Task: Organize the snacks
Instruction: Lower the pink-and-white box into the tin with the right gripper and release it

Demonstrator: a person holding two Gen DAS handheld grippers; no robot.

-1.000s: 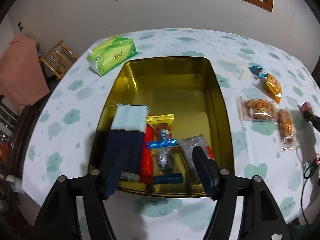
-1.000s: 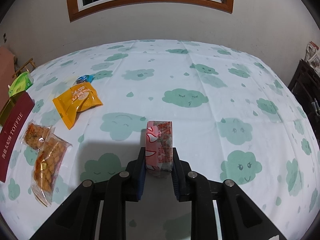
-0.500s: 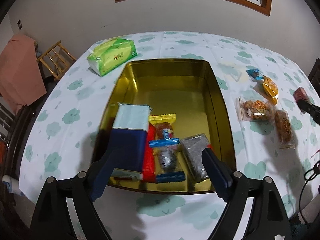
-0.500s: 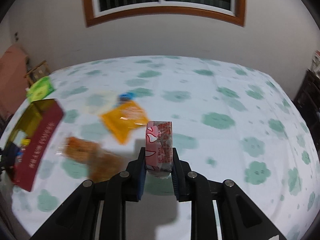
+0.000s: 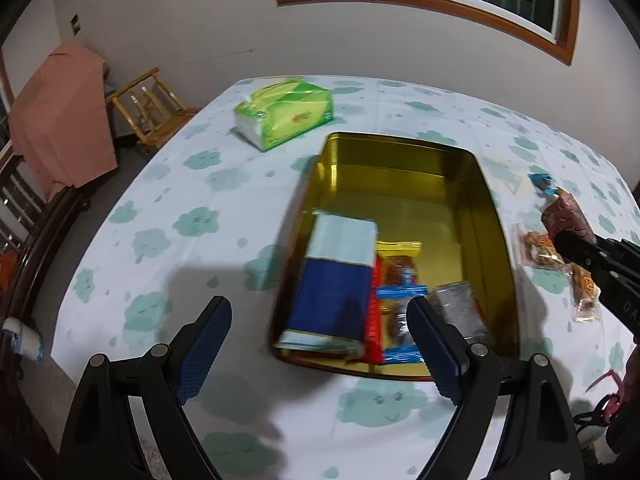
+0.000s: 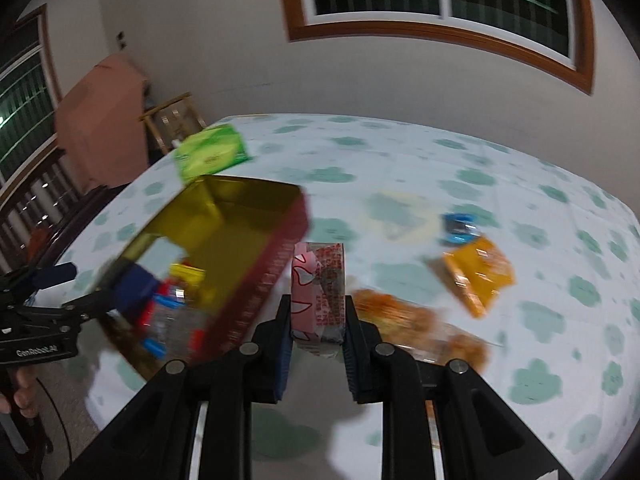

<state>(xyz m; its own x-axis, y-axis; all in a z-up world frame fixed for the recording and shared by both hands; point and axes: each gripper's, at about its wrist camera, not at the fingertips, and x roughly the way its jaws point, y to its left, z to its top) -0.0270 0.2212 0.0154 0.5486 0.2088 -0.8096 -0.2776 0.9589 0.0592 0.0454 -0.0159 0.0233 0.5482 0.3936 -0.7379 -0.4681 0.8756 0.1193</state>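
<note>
- While the right gripper [image 6: 316, 320] hung above the table [image 6: 400, 152], its pads pinched a pink packet [image 6: 319, 292] upright between them; red print covered the packet, too small to read.
- Left of that gripper sat the gold tin [image 6: 224, 216], its red outer wall bearing blurred lettering I could not make out.
- The left gripper [image 5: 320, 344] hovered low at the tin's near end, fingers spread wide and holding nothing.
- Its body, seen from the right wrist, carried white writing that looked like "GenRobot.AI".
- Ahead of the left gripper, the tin held about five snacks: one blue-and-white box [image 5: 334, 280], one red pack [image 5: 374, 320], one yellow-topped pack [image 5: 398, 256], one blue-ended wrapper [image 5: 400, 292], one grey pack [image 5: 460, 308].
- To the right gripper's right lay one orange bag [image 6: 478, 272], one small blue candy [image 6: 460, 228] and two clear bags of fried snacks [image 6: 400, 312].
- Beyond the tin sat one green tissue pack [image 5: 286, 114], its label unreadable.
</note>
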